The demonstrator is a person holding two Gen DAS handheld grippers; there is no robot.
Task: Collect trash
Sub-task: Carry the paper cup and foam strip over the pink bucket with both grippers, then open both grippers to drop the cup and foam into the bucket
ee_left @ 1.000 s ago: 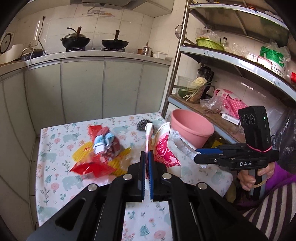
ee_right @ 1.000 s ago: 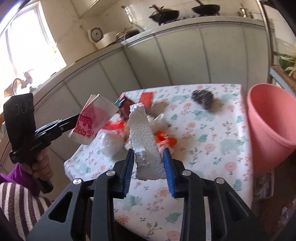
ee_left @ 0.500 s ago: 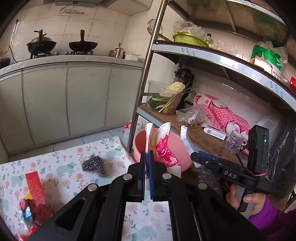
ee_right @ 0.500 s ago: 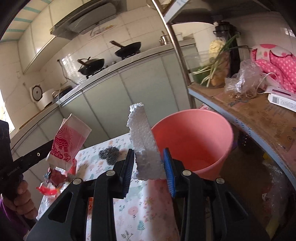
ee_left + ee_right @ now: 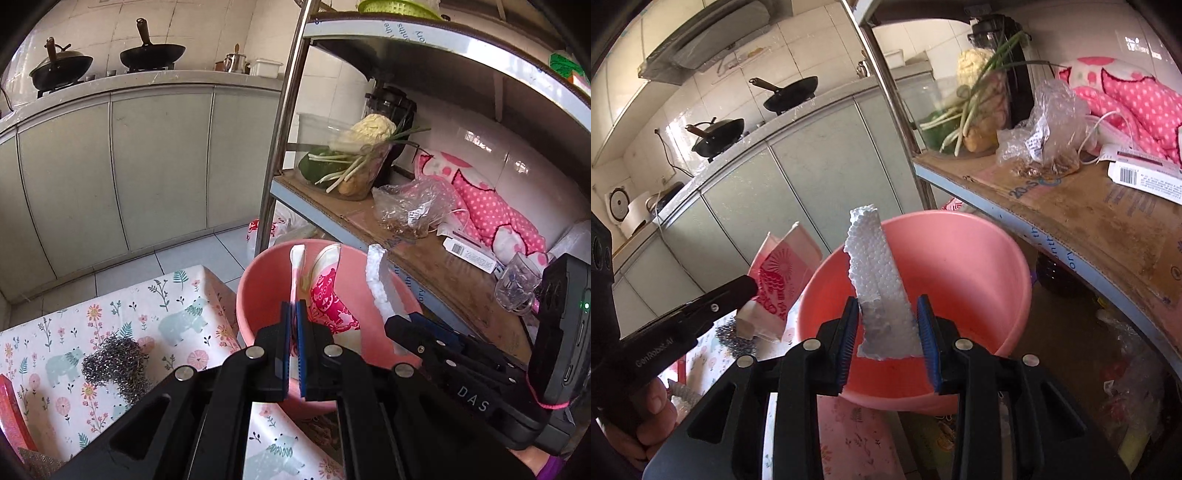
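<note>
Left wrist view, left to right: a red wrapper [image 5: 11, 413] sat at the frame's left edge on the floral-cloth worktop [image 5: 122, 317], with a steel wool scourer [image 5: 114, 363] near it. Right of the worktop's edge stood the pink bucket [image 5: 258, 291]. Left tongs [image 5: 293, 325] were clenched on a flattened paper cup [image 5: 325, 291] printed red, held upright over the bucket's mouth. Just right of it, the right tongs [image 5: 413, 325] held a white foam piece [image 5: 376, 280], also over the bucket. Far right was a shelf [image 5: 443, 273] with a plastic bag [image 5: 410, 210] and a glass mug [image 5: 517, 284]; the mug was partly hidden.

Right wrist view: the left tongs [image 5: 746, 286] entered from the left, paper cup [image 5: 779, 277] at the bucket's [image 5: 979, 251] left rim. In the centre, right tongs [image 5: 888, 321] gripped the foam piece [image 5: 875, 273] by its lower end, tip up, above the bucket interior. Whether the bucket held anything was unclear.
</note>
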